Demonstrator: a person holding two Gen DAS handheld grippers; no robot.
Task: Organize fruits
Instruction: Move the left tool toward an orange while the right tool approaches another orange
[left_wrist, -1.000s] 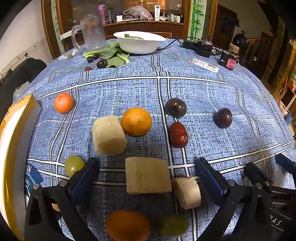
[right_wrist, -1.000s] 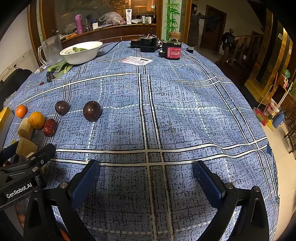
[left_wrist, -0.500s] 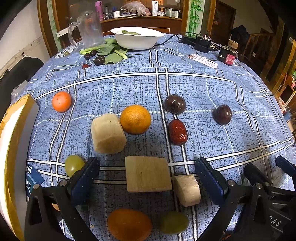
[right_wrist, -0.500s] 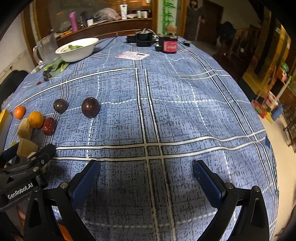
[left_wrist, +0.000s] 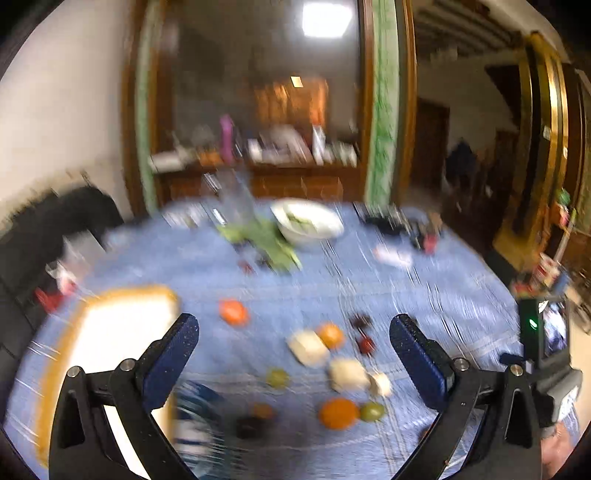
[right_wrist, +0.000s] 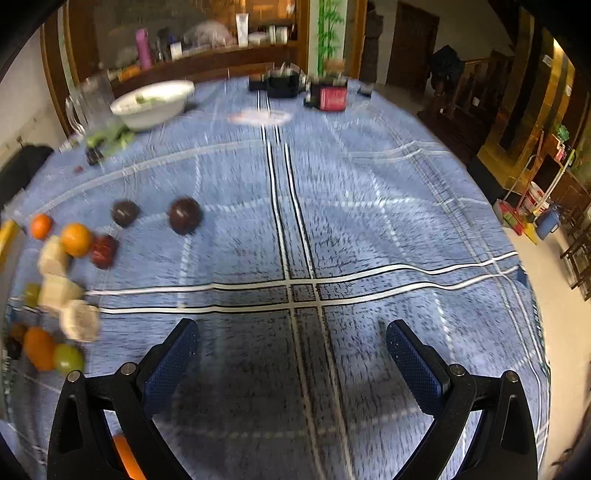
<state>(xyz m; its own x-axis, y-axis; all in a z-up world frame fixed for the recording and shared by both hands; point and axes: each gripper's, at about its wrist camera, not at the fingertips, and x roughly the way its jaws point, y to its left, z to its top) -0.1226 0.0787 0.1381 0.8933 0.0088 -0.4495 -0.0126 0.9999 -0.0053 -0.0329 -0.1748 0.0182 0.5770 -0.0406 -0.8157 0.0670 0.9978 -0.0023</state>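
Left gripper (left_wrist: 294, 338) open, empty; blurred left view alone shows yellow-rimmed box (left_wrist: 110, 332) lower left. Right gripper (right_wrist: 291, 343) open, empty; fruits (right_wrist: 75, 240) at frame left on desk (right_wrist: 369, 221).

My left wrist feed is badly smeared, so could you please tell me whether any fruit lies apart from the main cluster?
Observer: Yes. Two dark round fruits sit clear of the fruit cluster: the left dark fruit and the right dark fruit, not touching each other.
Operator: Thank you. Is the right claw holding anything?
Observer: No. The right claw is open and empty, with only bare tablecloth between its fingers.
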